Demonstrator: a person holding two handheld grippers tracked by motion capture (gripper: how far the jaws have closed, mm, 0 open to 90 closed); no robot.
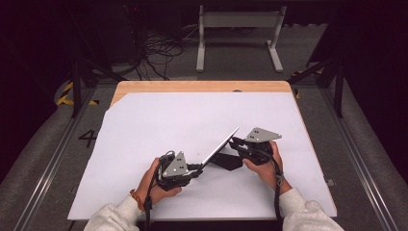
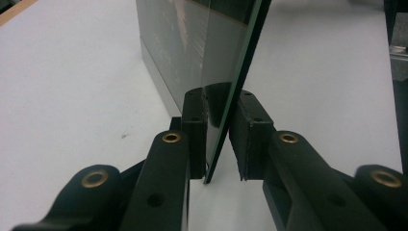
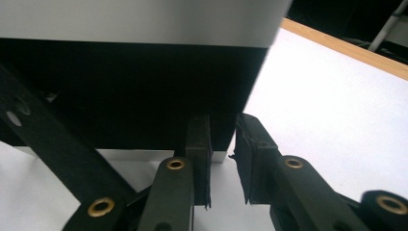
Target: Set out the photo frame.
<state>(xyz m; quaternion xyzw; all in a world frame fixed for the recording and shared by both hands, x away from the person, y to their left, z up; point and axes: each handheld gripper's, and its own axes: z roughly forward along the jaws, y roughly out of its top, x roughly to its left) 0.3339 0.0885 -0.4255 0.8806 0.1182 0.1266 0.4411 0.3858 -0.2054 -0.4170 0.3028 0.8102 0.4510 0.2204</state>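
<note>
Thin panel (image 1: 220,146) tilted above white bench (image 1: 144,125), spanning both tools: near edge clamped in left tool (image 2: 217,139), far edge between right tool (image 3: 222,144) jaws, grip unclear.

Bright white tabletop, dark surroundings; close views look perhaps slightly soft.

Panel (image 2: 211,53): a thin sheet with a glossy, glass-like face carrying reflections; its rim is seen as smooth silver metal (image 1: 220,147).
Left gripper (image 2: 219,139): matt black plastic jaws set with brass-coloured eyelets; the pads are seen as rough-edged rubber.
Right gripper (image 3: 223,159): the same matt black plastic and brass eyelets; a grey matt metal plate is carried on top.
Table (image 1: 202,86): pale smooth wood, covered by a matt white sheet (image 1: 159,120).
Sleeves (image 1: 113,219): soft light cloth.
</note>
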